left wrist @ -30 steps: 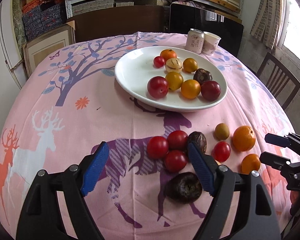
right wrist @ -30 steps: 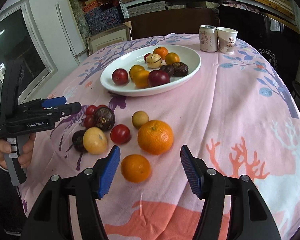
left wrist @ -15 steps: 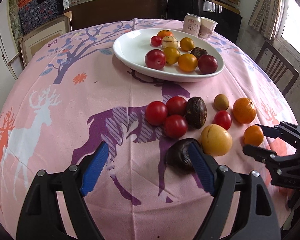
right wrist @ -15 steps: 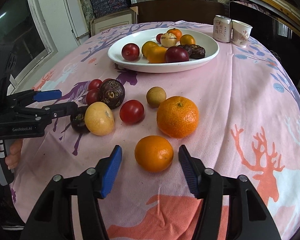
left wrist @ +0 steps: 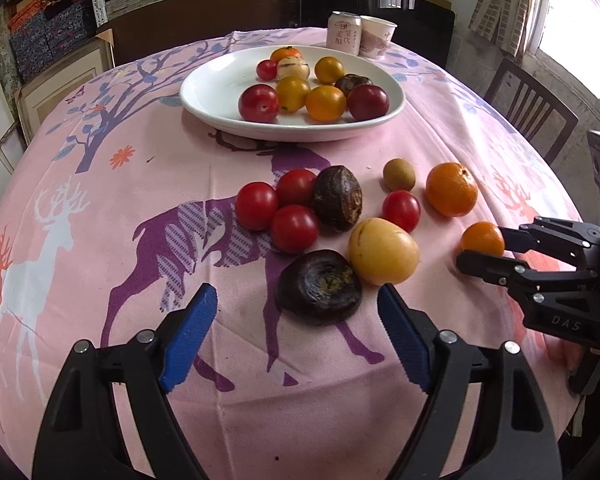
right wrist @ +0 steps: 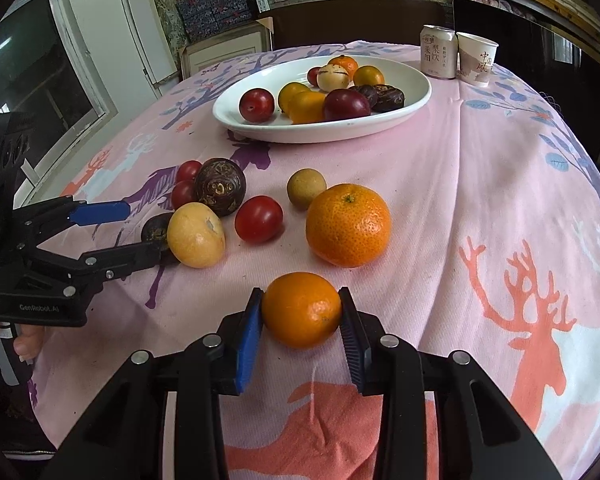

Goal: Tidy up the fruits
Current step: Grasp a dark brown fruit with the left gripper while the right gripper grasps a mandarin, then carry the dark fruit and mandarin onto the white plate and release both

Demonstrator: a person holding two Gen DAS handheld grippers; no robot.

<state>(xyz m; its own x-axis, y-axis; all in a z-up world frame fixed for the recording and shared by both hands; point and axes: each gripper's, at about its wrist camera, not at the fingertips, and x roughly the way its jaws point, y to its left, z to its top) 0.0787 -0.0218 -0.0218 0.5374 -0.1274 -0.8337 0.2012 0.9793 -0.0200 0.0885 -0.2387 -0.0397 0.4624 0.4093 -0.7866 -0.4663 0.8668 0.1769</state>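
Hovering wide open, the left tool [left wrist: 292, 330] holds nothing; a dark wrinkled fruit [left wrist: 319, 287] lies just ahead, and closing carelessly could nudge the touching yellow fruit [left wrist: 383, 251].

From the right wrist, the right tool [right wrist: 301, 314] pinches a small orange [right wrist: 301, 310] on the worktop [right wrist: 460, 168]; its round skin could slip during lifting toward the plate [right wrist: 416, 96].

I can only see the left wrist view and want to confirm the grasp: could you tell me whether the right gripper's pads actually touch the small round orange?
Observer: Yes. In the right wrist view, both blue pads of the right gripper press the sides of the small round orange.
Operator: Thank you. I count one dark wrinkled fruit on the white oval plate; is that right?
Observer: No, two dark wrinkled fruits lie side by side on the white oval plate, behind the dark red plum.
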